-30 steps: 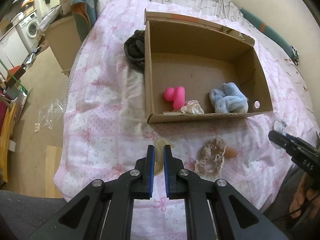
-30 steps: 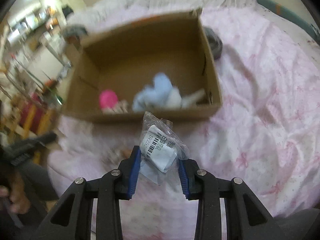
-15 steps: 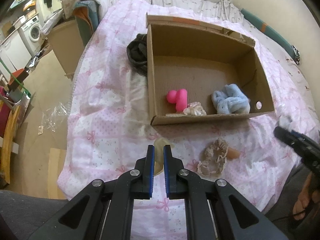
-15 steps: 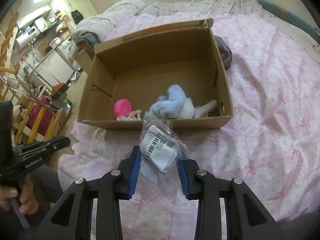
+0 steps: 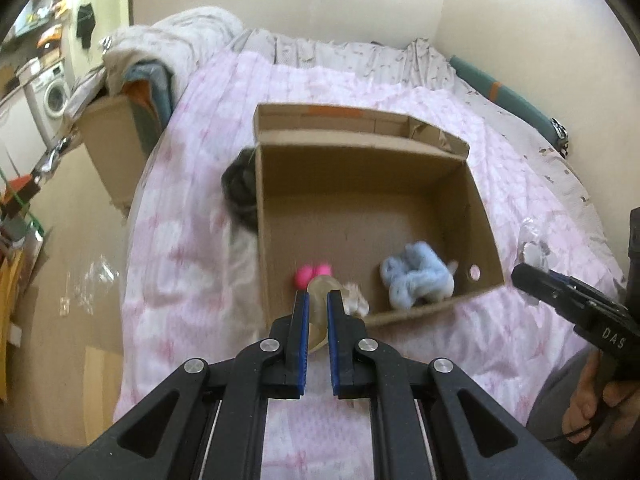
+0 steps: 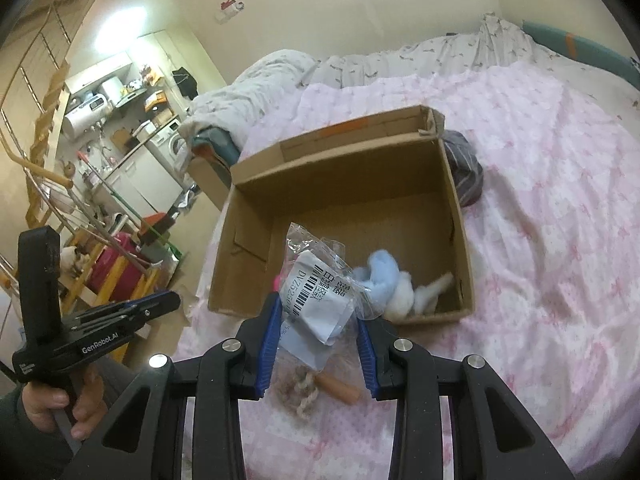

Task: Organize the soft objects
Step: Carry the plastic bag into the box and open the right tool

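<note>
An open cardboard box (image 5: 484, 216) (image 6: 460, 216) sits on the pink bedspread (image 5: 192, 264). In it lie a pink piece (image 5: 304, 274), a cream scrunchie (image 5: 356, 300) and a blue fluffy item (image 5: 416, 280) (image 6: 380, 276). My left gripper (image 5: 316, 300) is shut on a thin translucent beige soft piece (image 5: 318, 290), held up before the box's near wall. My right gripper (image 6: 316, 312) is shut on a clear plastic packet (image 6: 320, 296) with a white folded item and a barcode label, just short of the box's near edge. A beige scrunchie (image 6: 302, 394) and an orange piece (image 6: 340, 388) lie on the bed under it.
A dark grey cloth (image 5: 240, 196) (image 6: 464, 172) lies against the box's side. A second cardboard box (image 5: 116, 144) stands off the bed's edge, with a floor, a washing machine (image 5: 54, 96) and clutter beyond. A pale blanket (image 6: 260, 84) is heaped at the bed's far end.
Both grippers have risen and tipped upward, so the box sits lower in both views and the far wall shows. Each keeps its hold. The loose scrunchie has dropped out of the left view.
</note>
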Motion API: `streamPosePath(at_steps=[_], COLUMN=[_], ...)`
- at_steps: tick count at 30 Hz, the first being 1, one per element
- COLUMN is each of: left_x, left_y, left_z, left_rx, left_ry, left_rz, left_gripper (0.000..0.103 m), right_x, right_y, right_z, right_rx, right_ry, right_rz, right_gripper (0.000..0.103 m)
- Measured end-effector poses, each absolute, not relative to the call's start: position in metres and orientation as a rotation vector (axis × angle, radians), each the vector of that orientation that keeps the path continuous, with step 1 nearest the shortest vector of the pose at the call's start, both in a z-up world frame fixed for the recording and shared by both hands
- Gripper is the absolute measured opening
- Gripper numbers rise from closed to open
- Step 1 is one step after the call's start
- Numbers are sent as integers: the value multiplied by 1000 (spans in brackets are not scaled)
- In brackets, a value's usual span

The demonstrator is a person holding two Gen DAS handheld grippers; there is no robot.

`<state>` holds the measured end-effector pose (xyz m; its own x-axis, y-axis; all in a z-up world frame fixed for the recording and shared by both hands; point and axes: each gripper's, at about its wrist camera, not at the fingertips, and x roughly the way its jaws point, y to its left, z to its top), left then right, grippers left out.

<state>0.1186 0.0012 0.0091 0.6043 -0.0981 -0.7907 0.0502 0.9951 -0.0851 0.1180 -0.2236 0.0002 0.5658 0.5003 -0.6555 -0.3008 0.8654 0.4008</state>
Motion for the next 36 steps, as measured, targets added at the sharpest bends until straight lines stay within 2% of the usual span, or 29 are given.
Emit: streamPosePath(at_steps=[7, 13, 23, 36], left_x=[156, 174, 177, 174], left_y=[-6, -13, -18, -11], left_z=[7, -19, -40, -41], left_rx=[-82, -82, -14, -30], left_ry=[864, 875, 909, 912], left_rz=[-176, -178, -77, -71], left_gripper=[8, 8, 9, 9], right_x=[156, 183, 187, 187], right_y=[-224, -235, -218, -200], right_z=[0, -30, -52, -58], right_rx=[210, 269, 221, 180], right_ry=[832, 901, 976, 981], right_rz=[470, 409, 422, 448], right_gripper=[37, 37, 37, 38])
